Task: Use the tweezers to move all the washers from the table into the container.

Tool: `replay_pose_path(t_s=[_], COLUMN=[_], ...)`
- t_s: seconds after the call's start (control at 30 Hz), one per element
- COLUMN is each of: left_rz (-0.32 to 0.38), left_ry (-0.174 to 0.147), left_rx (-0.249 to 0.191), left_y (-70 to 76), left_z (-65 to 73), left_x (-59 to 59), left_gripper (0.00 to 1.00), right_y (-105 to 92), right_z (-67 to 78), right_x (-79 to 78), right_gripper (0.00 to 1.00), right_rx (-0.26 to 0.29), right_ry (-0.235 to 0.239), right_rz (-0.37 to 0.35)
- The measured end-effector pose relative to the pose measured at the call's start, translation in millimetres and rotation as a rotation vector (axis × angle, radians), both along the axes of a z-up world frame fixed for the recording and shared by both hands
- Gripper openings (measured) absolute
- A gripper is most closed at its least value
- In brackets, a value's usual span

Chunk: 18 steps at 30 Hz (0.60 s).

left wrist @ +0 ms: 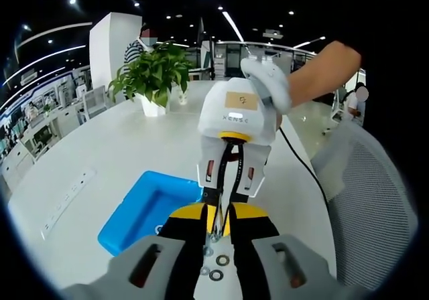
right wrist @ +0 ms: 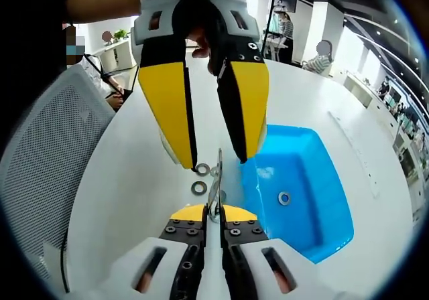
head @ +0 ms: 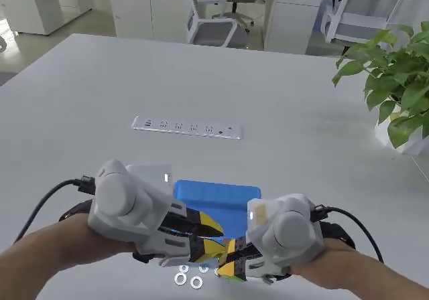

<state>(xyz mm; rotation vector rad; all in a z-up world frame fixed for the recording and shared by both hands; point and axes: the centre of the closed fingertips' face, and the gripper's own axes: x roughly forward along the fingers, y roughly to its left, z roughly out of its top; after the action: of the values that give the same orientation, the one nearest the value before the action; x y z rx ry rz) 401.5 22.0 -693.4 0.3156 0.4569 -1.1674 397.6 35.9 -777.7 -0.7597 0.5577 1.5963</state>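
With the right tongs [right wrist: 208,214] clamped on the tweezers [right wrist: 216,179] and the left tongs [right wrist: 216,163] narrowly parted astride their tips, it seems best to settle the tips over one of the washers [right wrist: 198,187] on the worktop [right wrist: 134,199], just near of the blue container [right wrist: 322,179], then squeeze gently so it doesn't skid.

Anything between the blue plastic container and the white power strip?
Nothing: bare white table separates the blue plastic container from the long white power strip, per the head view.
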Motion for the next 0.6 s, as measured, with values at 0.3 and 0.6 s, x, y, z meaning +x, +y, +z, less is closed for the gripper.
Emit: replay_pose_path(t_s=[0.3, 0.6], left_rz=[0.043, 0.106], left_ry=[0.019, 0.027], left_rx=[-0.011, -0.025], left_y=[11.1, 22.6], left_z=[1.5, 1.3], left_x=[-3.6, -4.1], left_gripper=[0.29, 0.47], right_y=[-0.6, -1.7], right_z=[3.1, 12.9], right_x=[-1.2, -2.6], right_gripper=[0.07, 0.08], right_rx=[0.001, 0.012], right_ry=[-0.002, -0.003], right_rz=[0.001, -0.002])
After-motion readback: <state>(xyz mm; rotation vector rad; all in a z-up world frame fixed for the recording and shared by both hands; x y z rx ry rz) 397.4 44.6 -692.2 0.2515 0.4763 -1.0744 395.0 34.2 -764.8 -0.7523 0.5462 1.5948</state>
